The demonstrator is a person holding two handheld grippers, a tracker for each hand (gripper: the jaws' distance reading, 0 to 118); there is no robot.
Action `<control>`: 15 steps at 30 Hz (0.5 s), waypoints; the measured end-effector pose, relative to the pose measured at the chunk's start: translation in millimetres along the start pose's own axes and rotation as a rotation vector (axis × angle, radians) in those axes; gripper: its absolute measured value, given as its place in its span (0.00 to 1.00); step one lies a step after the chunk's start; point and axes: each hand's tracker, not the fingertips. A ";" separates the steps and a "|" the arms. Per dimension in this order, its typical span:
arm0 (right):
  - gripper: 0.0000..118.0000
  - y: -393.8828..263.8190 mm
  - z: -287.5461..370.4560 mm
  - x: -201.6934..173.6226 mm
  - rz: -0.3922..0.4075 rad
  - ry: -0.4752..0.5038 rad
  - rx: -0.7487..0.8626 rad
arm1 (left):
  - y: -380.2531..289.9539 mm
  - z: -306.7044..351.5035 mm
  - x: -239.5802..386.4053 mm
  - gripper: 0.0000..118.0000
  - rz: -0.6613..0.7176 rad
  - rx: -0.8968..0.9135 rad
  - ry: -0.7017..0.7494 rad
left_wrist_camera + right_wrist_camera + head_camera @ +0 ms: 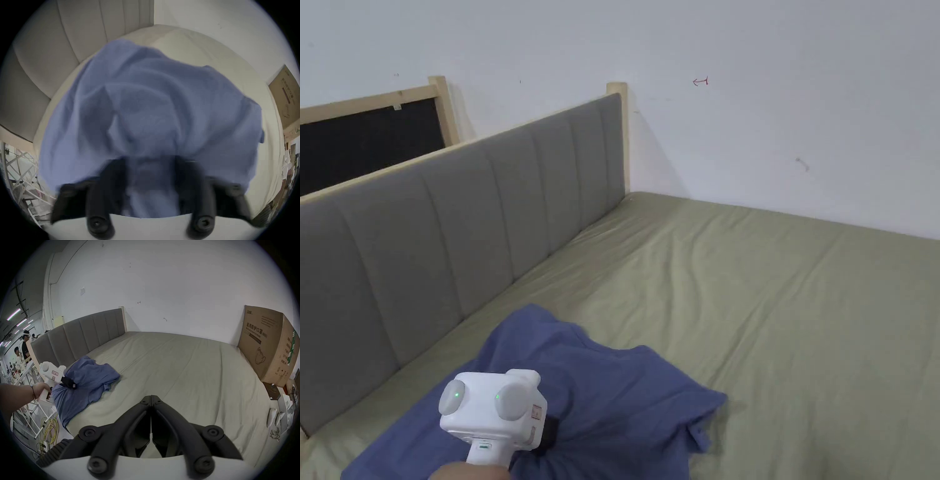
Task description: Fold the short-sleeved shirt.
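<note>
Olive sheeting covers the bed (787, 300) in front of you, with a grey padded headboard (456, 219) running from 8 to 12 o'clock in the head view and a white wall behind. Your blue short-sleeved shirt (612, 400) lies crumpled at the bed's near corner, about 6 to 7 o'clock, beside the headboard. Its long axis runs from that near edge toward the middle of the bed, and its lower end hangs off the mattress edge in the right gripper view.

Your left gripper (151, 164) is down in the shirt. Its jaws stand apart with bunched cloth between them, but blur keeps you from telling whether both press on it.

Your right gripper (151, 396) hovers over bare sheet, well apart from the shirt, its jaws closed together on nothing.

At 3 o'clock in the right gripper view a large cardboard box (267, 345) stands on the bed against the wall. Collar and sleeves are hard to pick out among the folds.
</note>
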 end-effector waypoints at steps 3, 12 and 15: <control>0.00 2.8 8.4 4.2 -0.019 0.004 0.018 | -7.6 38.0 -5.2 0.00 -0.037 0.072 -0.009; 0.00 15.6 61.0 20.4 -0.083 -0.011 0.139 | 21.3 245.9 41.7 0.00 -0.141 0.574 -0.061; 0.00 18.8 83.4 30.5 -0.096 -0.034 0.186 | 32.1 326.7 97.8 0.00 -0.212 0.696 -0.201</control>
